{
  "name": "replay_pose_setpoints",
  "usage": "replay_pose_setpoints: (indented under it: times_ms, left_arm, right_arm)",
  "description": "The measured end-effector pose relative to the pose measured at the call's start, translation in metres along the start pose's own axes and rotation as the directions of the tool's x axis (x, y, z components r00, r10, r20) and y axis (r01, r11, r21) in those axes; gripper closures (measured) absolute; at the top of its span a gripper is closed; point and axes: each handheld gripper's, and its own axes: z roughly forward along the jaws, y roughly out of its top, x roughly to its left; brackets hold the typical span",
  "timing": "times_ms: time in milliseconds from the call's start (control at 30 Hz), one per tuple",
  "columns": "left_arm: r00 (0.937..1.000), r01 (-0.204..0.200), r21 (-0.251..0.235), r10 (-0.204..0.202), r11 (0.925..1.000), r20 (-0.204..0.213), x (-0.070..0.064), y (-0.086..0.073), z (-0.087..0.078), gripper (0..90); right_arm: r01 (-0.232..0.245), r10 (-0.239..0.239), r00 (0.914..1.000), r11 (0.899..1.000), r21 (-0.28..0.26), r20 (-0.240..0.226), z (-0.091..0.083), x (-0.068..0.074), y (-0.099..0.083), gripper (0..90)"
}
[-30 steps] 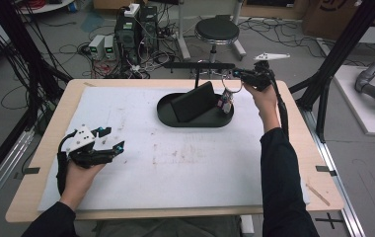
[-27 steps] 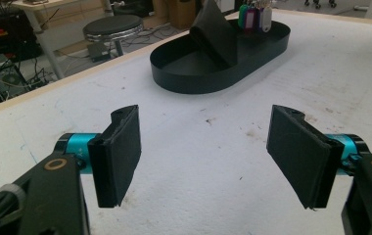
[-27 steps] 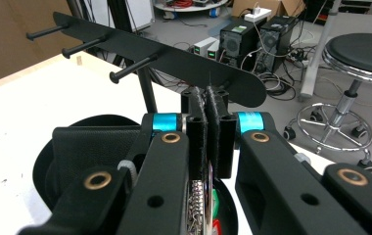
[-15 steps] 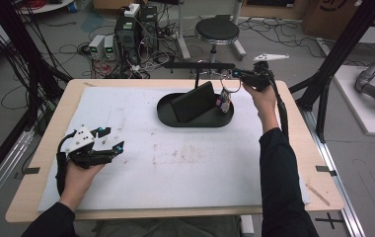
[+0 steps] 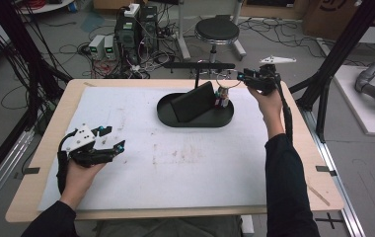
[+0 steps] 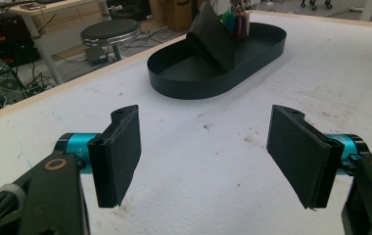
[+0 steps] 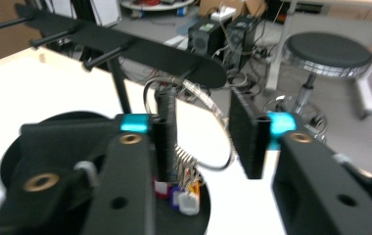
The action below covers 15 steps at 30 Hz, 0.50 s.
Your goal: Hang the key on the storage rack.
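- Metal was the thing to watch: a thin silver wire ring with a bunch of small coloured tags hanging under it sat between the right gripper's two black jaws, up over the far end of the black oval tray.
- Those jaws stood partly open. The ring's left side lay against or right by the left jaw, the right jaw was a bit clear of it, so I honestly couldn't tell whether it was actually gripped or just resting there.
- Beyond the jaws ran a black bar rack with short pegs, on a post behind the tray. My guess is the step was hanging the ring on a peg, or lifting it off one.
- To do it well I'd say keep the ring's plane square to the peg, slide it along the peg's axis, and only let the jaws spread once the wire was seated, since a skinny ring twists easily between flat pads.
- Tags dangled just above the tray beside a dark slanted block, so a drop would likely land inside.
- Left gripper was nowhere near, low over the white table cover, jaws wide apart with nothing between them, tray well ahead of it.
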Motion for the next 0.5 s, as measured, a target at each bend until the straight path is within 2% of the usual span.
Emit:
replay_pose_setpoints:
  times_ms: [133, 167, 233, 367, 400, 467, 500]
  left_arm:
    - [0.9997, 0.002, 0.002, -0.002, 1.0, 0.023, 0.0, 0.004, 0.007, 28.3]
    - [0.9996, -0.003, 0.005, 0.003, 1.0, 0.027, 0.0, 0.006, 0.009, 28.3]
    - [0.9994, -0.004, 0.0, 0.004, 1.0, 0.035, -0.001, 0.011, 0.012, 28.0]
    - [0.9987, -0.013, -0.005, 0.013, 0.9999, 0.049, -0.001, 0.019, 0.015, 27.7]
    - [0.9986, -0.011, -0.008, 0.012, 0.9999, 0.051, -0.001, 0.02, 0.015, 27.7]
    - [0.9989, -0.007, -0.018, 0.008, 0.9998, 0.047, -0.001, 0.022, 0.016, 27.7]
    - [0.9988, -0.002, -0.016, 0.003, 0.9999, 0.049, -0.001, 0.022, 0.017, 27.7]
  right_arm:
    - [0.008, -0.008, 0.9999, 1.0, 0.018, -0.009, -0.017, 0.005, 0.002, 49.1]
    - [0.015, -0.015, 0.9998, 1.0, 0.002, -0.01, -0.023, 0.007, 0.001, 49.1]
    - [0.056, -0.056, 0.9984, 0.997, -0.043, 0.007, -0.035, 0.013, -0.002, 49.5]
    - [0.029, -0.03, 0.9993, 0.999, -0.026, -0.021, -0.056, 0.018, -0.007, 42.4]
    - [0.029, -0.03, 0.9992, 0.999, -0.03, -0.028, -0.061, 0.02, -0.009, 42.7]
    - [0.05, -0.052, 0.9982, 0.996, -0.075, -0.03, -0.074, 0.026, -0.016, 43.0]
    - [0.041, -0.044, 0.9982, 0.997, -0.064, -0.04, -0.079, 0.027, -0.018, 40.4]
